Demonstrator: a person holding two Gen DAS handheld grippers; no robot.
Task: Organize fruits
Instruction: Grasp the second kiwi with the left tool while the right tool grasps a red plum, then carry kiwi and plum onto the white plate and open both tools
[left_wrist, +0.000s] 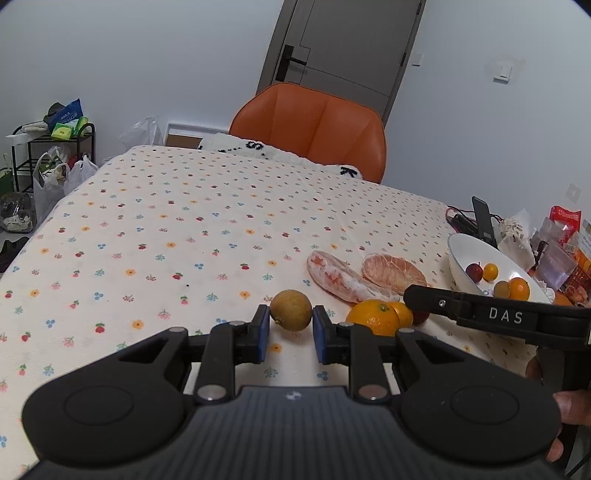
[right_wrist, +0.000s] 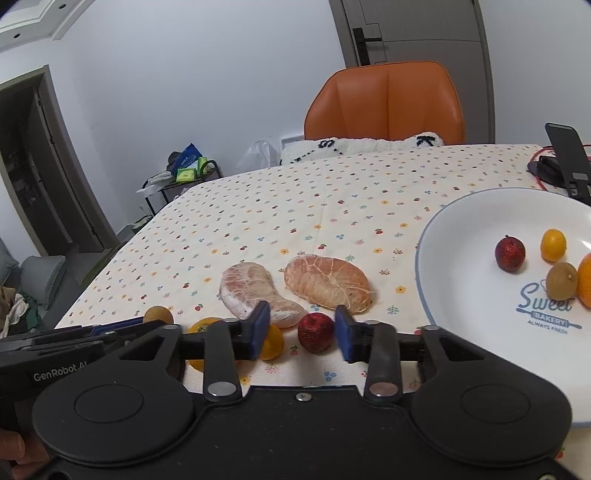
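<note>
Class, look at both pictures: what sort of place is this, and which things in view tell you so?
Most likely a room in a home, perhaps a dining area. A table with a flowered cloth has an orange chair drawn up to it, shopping bags sit by a small shelf, and a plate holds fruit.

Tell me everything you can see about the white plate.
The plate is white, glossy like ceramic, with a thin blue rim and blue print reading "Sweet Bakery, Always Fresh". It sits on the tablecloth, right of the right gripper, its right side cut off by the frame. It holds a red fruit, a small yellow fruit, a brownish fruit and an orange.
</note>
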